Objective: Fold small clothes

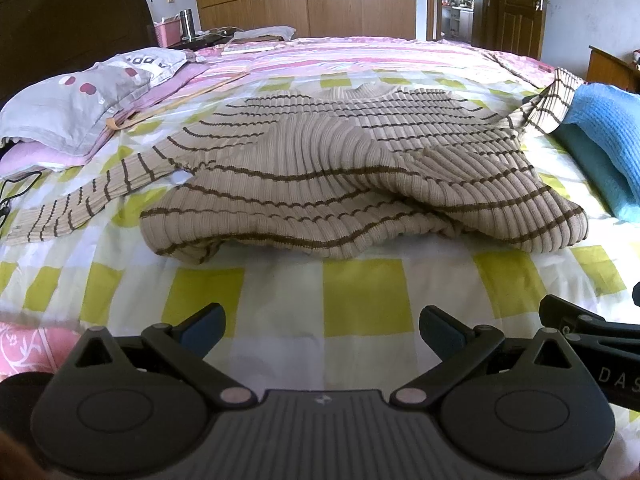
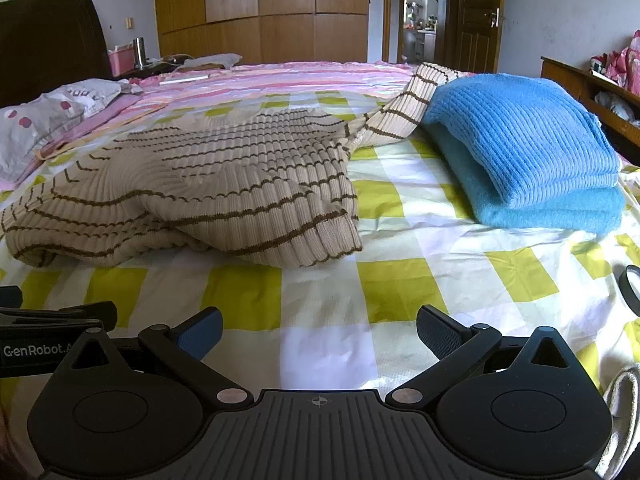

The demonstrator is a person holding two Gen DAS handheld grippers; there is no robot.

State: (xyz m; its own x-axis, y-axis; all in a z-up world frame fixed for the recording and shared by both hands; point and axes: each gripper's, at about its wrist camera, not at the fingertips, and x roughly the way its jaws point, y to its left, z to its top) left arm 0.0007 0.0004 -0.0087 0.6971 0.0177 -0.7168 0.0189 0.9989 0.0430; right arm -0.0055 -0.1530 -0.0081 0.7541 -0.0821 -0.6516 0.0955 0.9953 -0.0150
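Nearest, at 6 o'clock in each wrist view, the left gripper (image 1: pixel 322 330) and right gripper (image 2: pixel 319 332) hover with fingers spread wide, holding nothing. Beyond them, at 12 o'clock, a beige brown-striped ribbed sweater (image 1: pixel 340 184) lies rumpled on the yellow-checked bedsheet (image 2: pixel 320 288), sleeves running left to right, neckline pointing away. At 2 o'clock sit folded blue knits (image 2: pixel 532 148). Farther off: pillow (image 1: pixel 76 96), wooden wardrobe (image 2: pixel 260 8), open door (image 2: pixel 476 12).

Ribbed knit sweater (image 1: pixel 360 168) (beige, brown-striped) on smooth cotton-like checked sheet (image 1: pixel 360 296); chunky blue knit stack (image 2: pixel 532 148); glossy wooden wardrobe (image 2: pixel 260 8).
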